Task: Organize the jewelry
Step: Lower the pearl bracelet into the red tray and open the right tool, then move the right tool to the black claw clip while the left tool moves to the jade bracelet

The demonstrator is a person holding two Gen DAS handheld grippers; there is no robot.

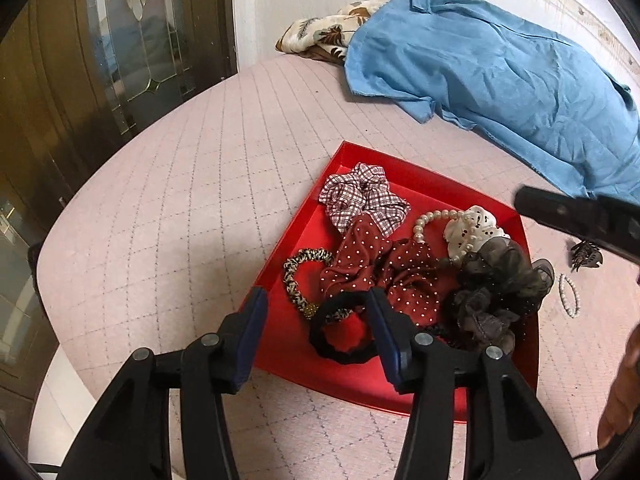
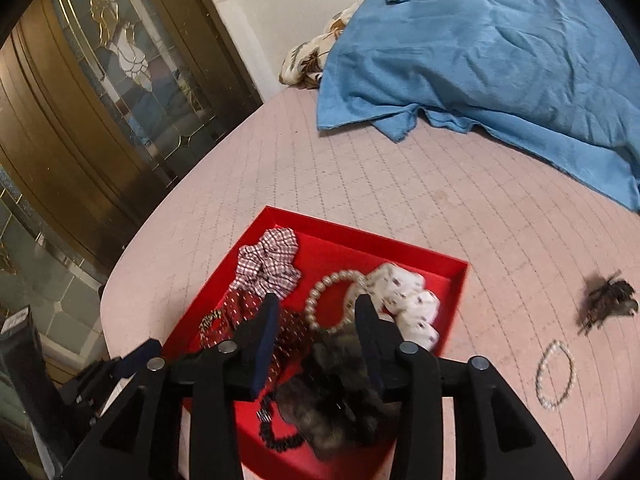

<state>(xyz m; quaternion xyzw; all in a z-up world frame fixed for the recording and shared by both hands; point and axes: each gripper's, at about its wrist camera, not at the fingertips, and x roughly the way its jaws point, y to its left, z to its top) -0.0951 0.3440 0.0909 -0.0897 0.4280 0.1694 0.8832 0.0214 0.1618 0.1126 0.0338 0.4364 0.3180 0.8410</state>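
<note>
A red tray [image 1: 448, 188] [image 2: 360, 252] lies on the pink quilt, holding a checked scrunchie [image 1: 360, 200], a red dotted scrunchie [image 1: 380, 272], a pearl bracelet [image 1: 432, 218], a white scrunchie [image 2: 408, 300], a grey sheer scrunchie [image 1: 500, 288] and a leopard hair tie [image 1: 296, 276]. My left gripper [image 1: 317, 294] is open over the tray's near left corner, above a black hair tie [image 1: 344, 352] that its pads do not press. Open as well, my right gripper [image 2: 317, 300] hovers above the grey sheer scrunchie [image 2: 340, 392]. Outside the tray lie a second pearl bracelet [image 2: 556, 376] and a dark claw clip [image 2: 608, 300].
A blue cloth [image 1: 500, 72] and a leaf-patterned cloth [image 1: 320, 36] are heaped at the far side of the quilt. A wood and glass door [image 2: 100, 100] stands beyond the rounded left edge. A hand [image 1: 624, 392] shows at the right border.
</note>
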